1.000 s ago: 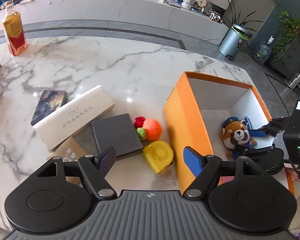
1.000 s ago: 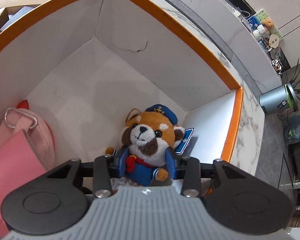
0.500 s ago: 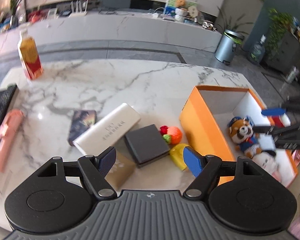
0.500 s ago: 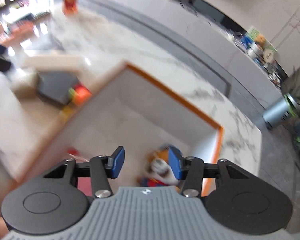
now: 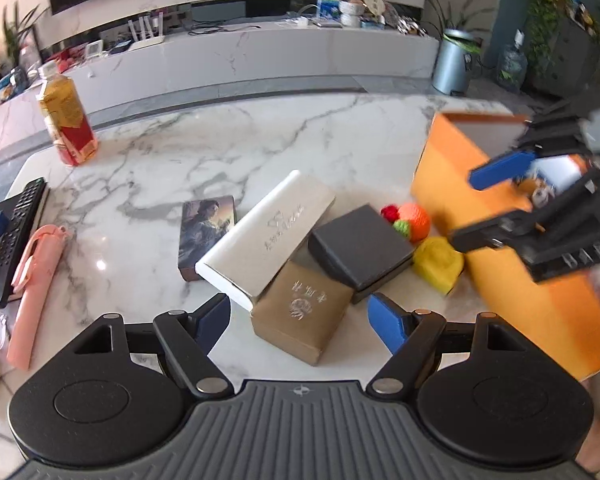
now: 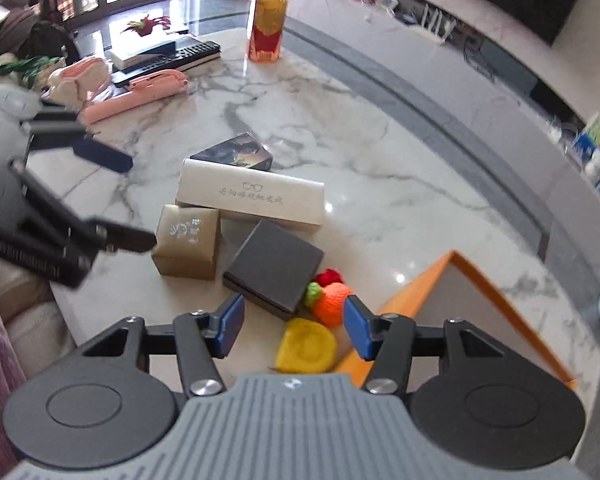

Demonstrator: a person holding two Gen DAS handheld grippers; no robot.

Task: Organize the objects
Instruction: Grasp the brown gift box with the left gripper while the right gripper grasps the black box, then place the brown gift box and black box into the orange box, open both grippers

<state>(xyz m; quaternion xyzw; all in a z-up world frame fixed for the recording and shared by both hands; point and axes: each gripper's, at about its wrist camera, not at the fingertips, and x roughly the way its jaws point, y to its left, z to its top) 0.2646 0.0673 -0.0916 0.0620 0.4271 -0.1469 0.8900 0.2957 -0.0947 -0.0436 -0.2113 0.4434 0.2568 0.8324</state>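
Observation:
My left gripper (image 5: pixel 300 316) hangs low over a brown box (image 5: pixel 300 312), its jaws wide and still opening, with nothing gripped. My right gripper (image 6: pixel 294 324) hovers above a yellow knitted piece (image 6: pixel 306 350) and an orange crocheted fruit (image 6: pixel 332 300); its jaws are opening and empty. The orange box (image 6: pixel 412 300) stands at the right, and a plush bear (image 5: pixel 538 194) lies inside it. A dark grey box (image 5: pixel 360 244), a white glasses case (image 5: pixel 268 232) and a picture box (image 5: pixel 206 228) lie clustered on the marble table (image 5: pixel 180 152).
A tea bottle (image 5: pixel 66 120) stands at the far left of the table. A black remote (image 5: pixel 18 232) and a long pink item (image 5: pixel 36 272) lie along the left edge. In the right wrist view my left gripper (image 6: pixel 116 198) shows beside the brown box (image 6: pixel 188 240).
My right gripper let go of the plush bear, rose out of the orange box and swung over the loose items. My left gripper drew back and rolled, bringing more of the table into view.

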